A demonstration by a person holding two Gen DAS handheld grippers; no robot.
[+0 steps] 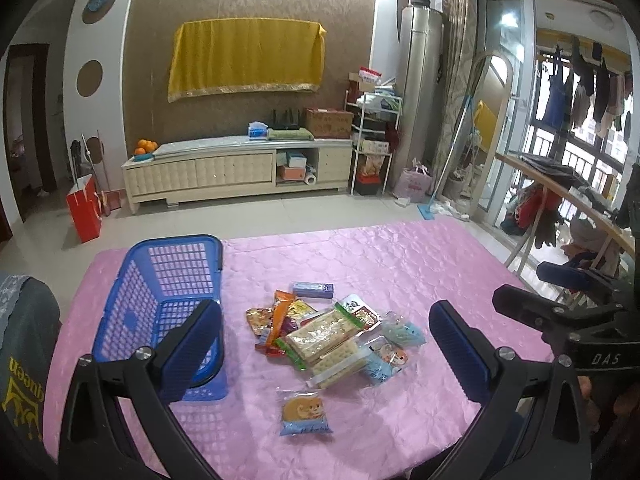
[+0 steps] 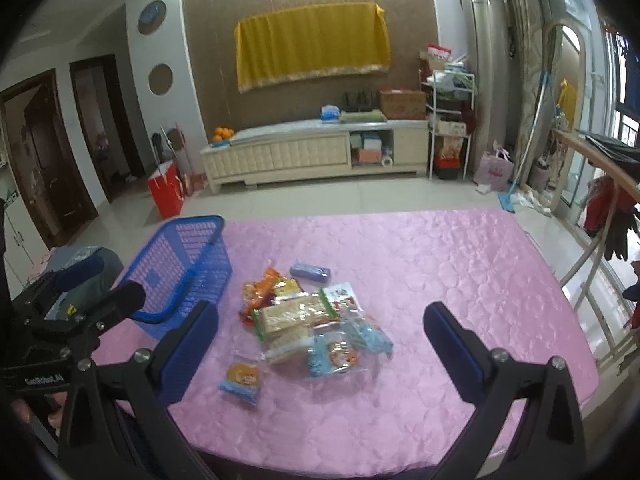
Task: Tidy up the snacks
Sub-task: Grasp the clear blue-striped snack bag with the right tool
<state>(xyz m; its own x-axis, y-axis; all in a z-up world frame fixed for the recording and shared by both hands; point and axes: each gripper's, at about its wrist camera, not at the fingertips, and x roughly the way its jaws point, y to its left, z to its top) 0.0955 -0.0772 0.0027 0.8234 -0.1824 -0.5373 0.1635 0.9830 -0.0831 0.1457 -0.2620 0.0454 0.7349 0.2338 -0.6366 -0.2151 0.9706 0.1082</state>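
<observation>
A heap of snack packets [image 1: 328, 332] [image 2: 308, 320] lies mid-table on the pink cloth [image 1: 420, 272] [image 2: 440, 272], with clear cracker packs on top. One small blue cake packet [image 1: 306, 412] [image 2: 241, 380] lies apart, nearer me. A purple-blue box [image 1: 313, 290] [image 2: 310, 271] sits behind the heap. An empty blue plastic basket [image 1: 132, 312] [image 2: 188, 256] stands to the left of the heap. My left gripper [image 1: 326, 344] hovers open above the near edge, its jaws wide either side of the heap. My right gripper [image 2: 320, 340] is open as well, holding nothing.
A cream TV cabinet [image 1: 236, 172] [image 2: 312, 156] stands against the far wall, beside a metal shelf rack [image 1: 372, 144]. A red bag [image 1: 84, 212] [image 2: 166, 188] sits on the tiled floor. A drying rack with clothes [image 1: 560, 184] is to the right.
</observation>
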